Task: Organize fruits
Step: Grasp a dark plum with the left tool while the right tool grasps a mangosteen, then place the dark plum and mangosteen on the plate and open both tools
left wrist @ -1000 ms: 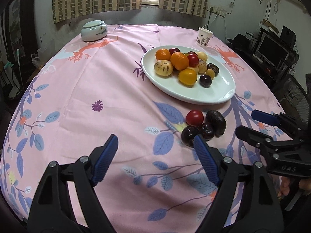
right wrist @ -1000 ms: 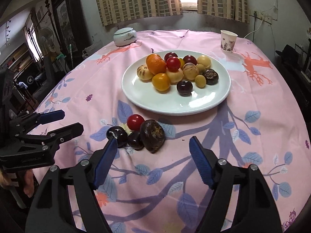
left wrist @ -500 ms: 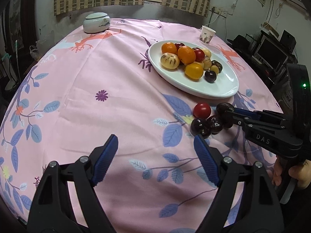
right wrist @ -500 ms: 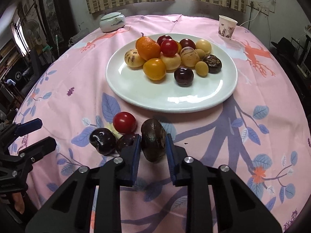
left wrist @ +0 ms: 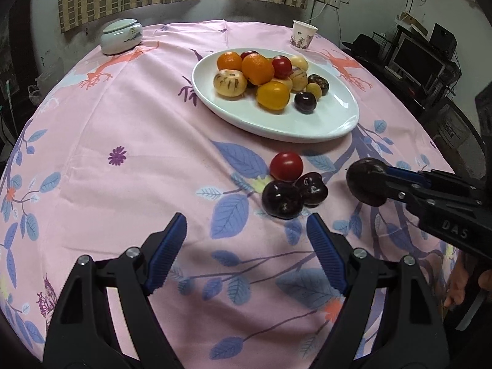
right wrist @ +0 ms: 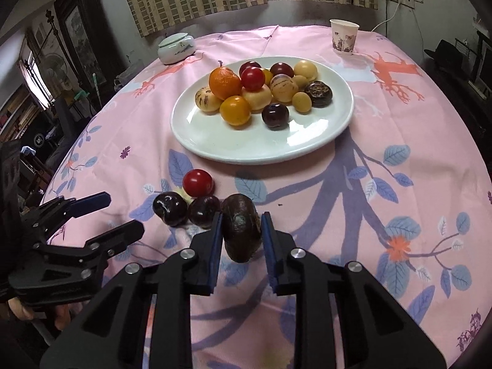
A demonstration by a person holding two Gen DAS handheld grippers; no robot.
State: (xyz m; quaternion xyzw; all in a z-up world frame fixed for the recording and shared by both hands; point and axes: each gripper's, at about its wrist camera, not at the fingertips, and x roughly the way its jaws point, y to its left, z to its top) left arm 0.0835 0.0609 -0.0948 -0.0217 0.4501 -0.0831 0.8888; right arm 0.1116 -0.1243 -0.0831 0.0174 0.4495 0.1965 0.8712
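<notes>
Left wrist view: left gripper [left wrist: 247,249] jaws apart, nothing between, hovering over pink leaf-print tablecloth [left wrist: 123,123] near two dark plums [left wrist: 281,199] and red tomato [left wrist: 286,166]. Right wrist view: right gripper [right wrist: 241,235] clamped on dark brown oval fruit [right wrist: 241,227], just beside plums, short of white oval plate [right wrist: 261,147] holding piled fruits.
</notes>
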